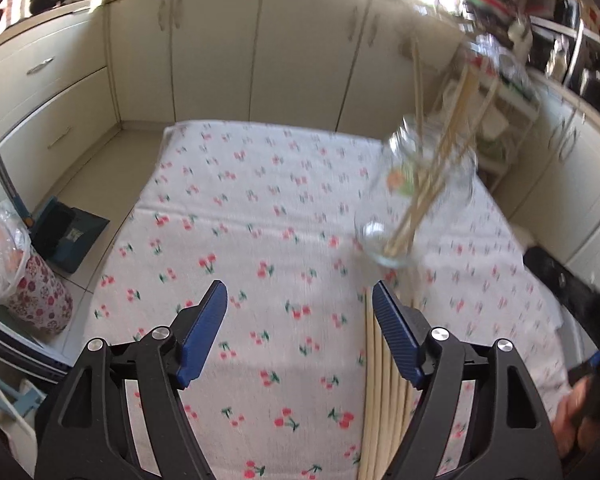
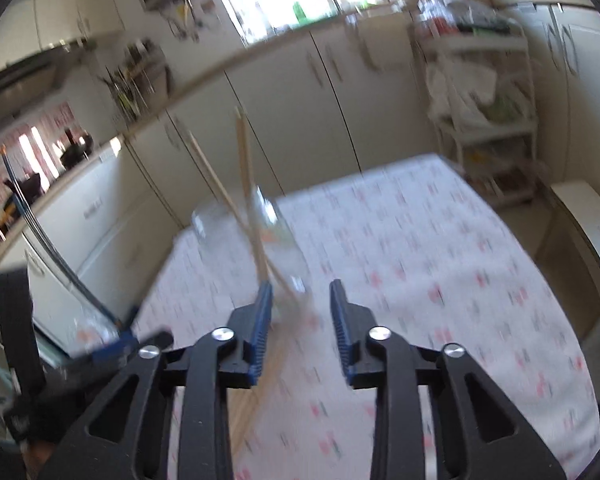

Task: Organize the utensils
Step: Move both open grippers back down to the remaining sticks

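Observation:
A clear glass jar (image 1: 424,196) stands on the right side of the cherry-print tablecloth (image 1: 260,208) with several wooden chopsticks (image 1: 452,128) leaning out of its mouth. More chopsticks (image 1: 380,392) lie side by side on the cloth, partly under the right finger of my left gripper (image 1: 299,286), which is open and empty. In the right wrist view the blurred jar (image 2: 278,240) sits just beyond my right gripper (image 2: 301,285). Its jaws stand apart with nothing pressed between them. The loose chopsticks (image 2: 256,396) run under its left finger.
Cream kitchen cabinets (image 1: 308,52) wrap around the table's far side. A white shelf cart (image 2: 484,120) stands at the far right corner, a white bench (image 2: 580,216) beside it. On the floor to the left are a floral bin with a plastic bag (image 1: 24,272) and a dustpan (image 1: 68,232).

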Motion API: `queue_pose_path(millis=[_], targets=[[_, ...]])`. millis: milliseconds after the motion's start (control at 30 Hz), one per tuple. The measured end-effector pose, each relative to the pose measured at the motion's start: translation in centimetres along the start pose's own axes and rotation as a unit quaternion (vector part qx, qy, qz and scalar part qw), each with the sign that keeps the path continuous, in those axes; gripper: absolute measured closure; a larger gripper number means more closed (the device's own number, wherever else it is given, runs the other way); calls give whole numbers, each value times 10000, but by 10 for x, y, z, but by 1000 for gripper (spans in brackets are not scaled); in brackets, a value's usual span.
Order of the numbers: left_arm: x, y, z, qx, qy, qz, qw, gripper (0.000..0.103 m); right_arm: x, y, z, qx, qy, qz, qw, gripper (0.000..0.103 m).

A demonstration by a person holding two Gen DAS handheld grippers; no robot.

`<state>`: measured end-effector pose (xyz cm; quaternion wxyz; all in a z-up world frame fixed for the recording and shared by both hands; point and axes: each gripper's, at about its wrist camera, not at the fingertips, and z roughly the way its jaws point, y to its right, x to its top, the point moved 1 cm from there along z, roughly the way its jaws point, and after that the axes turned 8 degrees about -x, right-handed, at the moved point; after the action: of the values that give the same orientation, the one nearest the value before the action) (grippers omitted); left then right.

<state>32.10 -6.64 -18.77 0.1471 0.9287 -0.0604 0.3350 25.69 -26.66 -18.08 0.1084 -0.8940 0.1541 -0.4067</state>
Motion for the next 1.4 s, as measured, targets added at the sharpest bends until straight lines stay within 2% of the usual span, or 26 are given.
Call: queue_pose_path(millis=[233, 600, 1033, 1100, 1167, 1333, 1400], targets=[[-16, 11, 20, 169, -439, 321, 9984, 31, -37, 17, -3, -183, -339, 119, 9992, 62], [-23, 18, 40, 223, -762, 555, 9953, 31, -46, 37, 3, -297, -446, 331, 9980, 56], [-22, 25, 51, 304, -906, 785, 9923, 31, -49, 46, 7, -147, -573, 557, 9967, 56], [-20, 22, 49, 345, -933, 771, 9920, 38, -49, 43, 7, -209, -576, 456, 9971, 56], [-19, 19, 48, 351, -943, 741, 9922, 40, -47, 35, 6, -261, -577, 259, 9977, 56], [-19, 8, 43, 401, -887, 679, 9929, 40, -39, -6, 15, -224, -764, -578, 9951, 56], [-19, 8, 42, 406, -881, 688, 9929, 40, -39, -24, 29, -276, -981, -867, 9910, 56]])
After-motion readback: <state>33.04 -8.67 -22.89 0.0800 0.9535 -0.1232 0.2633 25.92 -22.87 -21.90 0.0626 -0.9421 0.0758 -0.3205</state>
